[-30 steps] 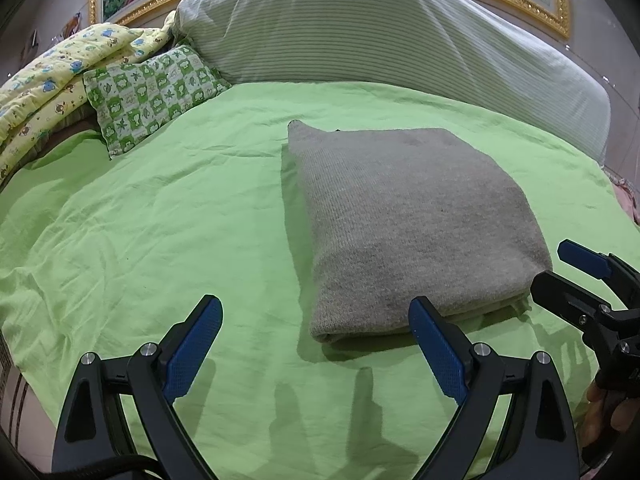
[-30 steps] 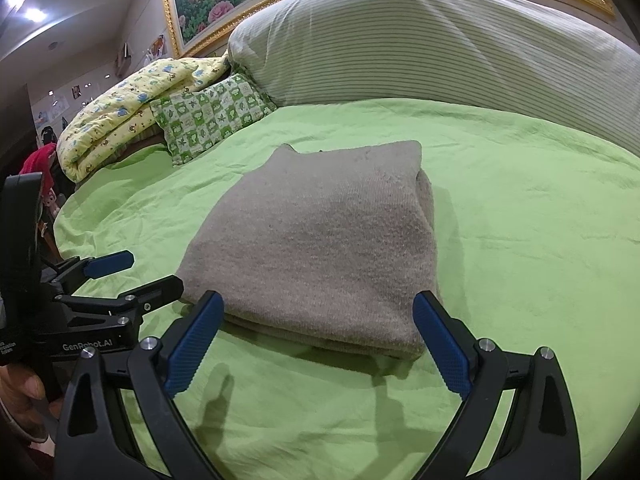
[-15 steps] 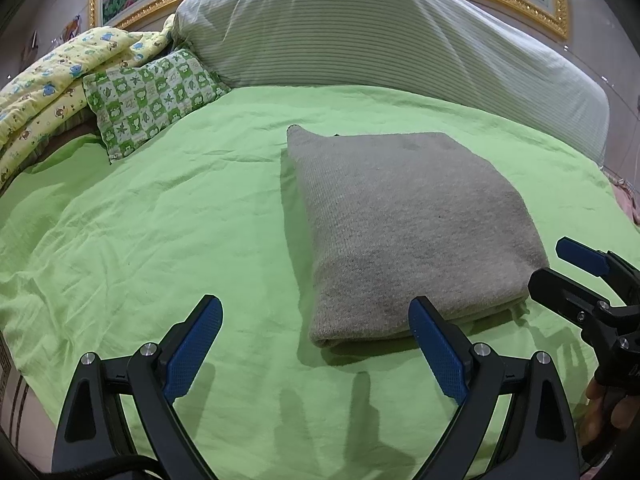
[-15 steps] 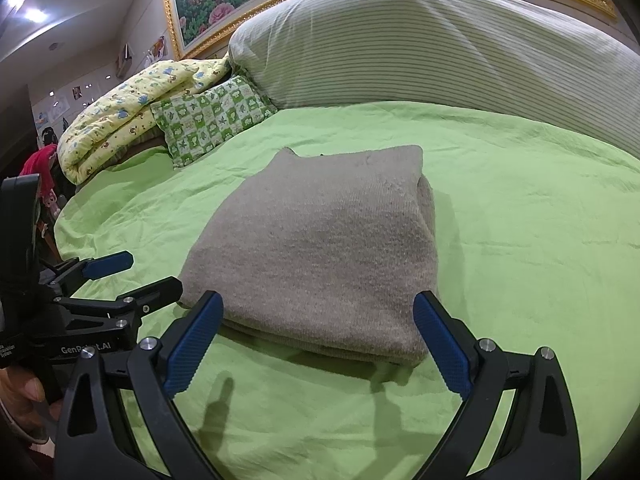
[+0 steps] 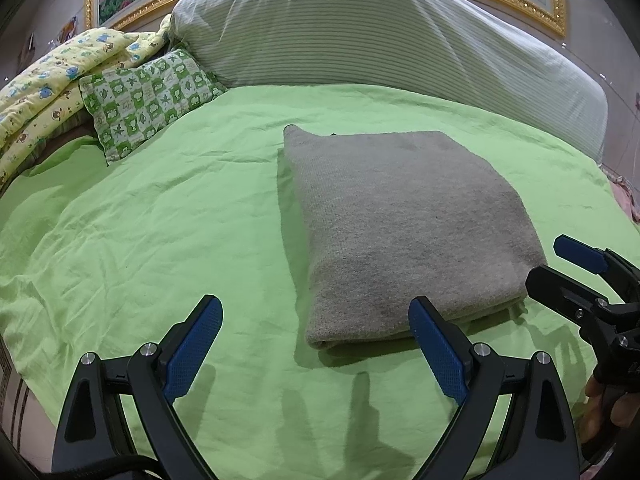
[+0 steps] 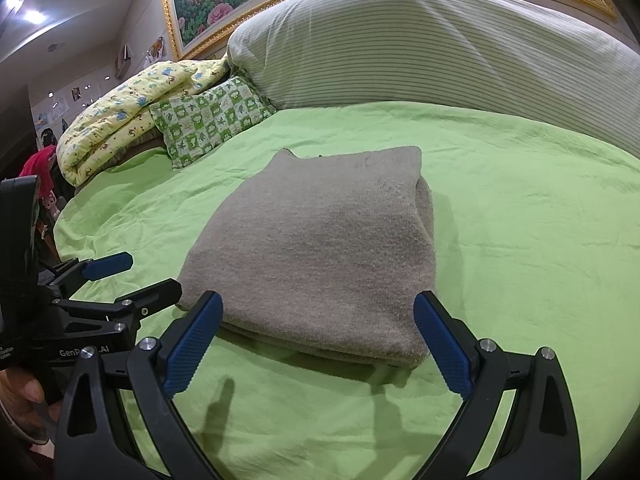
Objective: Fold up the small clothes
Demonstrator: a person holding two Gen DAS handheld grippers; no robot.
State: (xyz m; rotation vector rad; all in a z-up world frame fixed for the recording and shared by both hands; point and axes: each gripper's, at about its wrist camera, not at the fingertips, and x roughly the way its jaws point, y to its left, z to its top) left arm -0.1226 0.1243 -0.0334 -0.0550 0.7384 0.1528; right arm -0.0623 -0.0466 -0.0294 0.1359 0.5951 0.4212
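Observation:
A grey knit garment [image 5: 404,224] lies folded into a thick rectangle on the green bed sheet [image 5: 160,240]; it also shows in the right wrist view [image 6: 324,252]. My left gripper [image 5: 316,344] is open and empty, just short of the garment's near left corner. My right gripper [image 6: 316,344] is open and empty, in front of the garment's near edge. Each gripper shows in the other's view: the right one [image 5: 560,268] at the garment's right side, the left one [image 6: 132,276] at its left side.
A large striped cushion [image 5: 380,28] runs along the back of the bed. A green checked pillow [image 5: 148,96] and a yellow patterned quilt [image 5: 48,76] lie at the back left. The bed's front edge [image 5: 24,380] is at the lower left.
Both grippers have drawn back slightly from the garment. The garment has not moved, and both grippers stay open.

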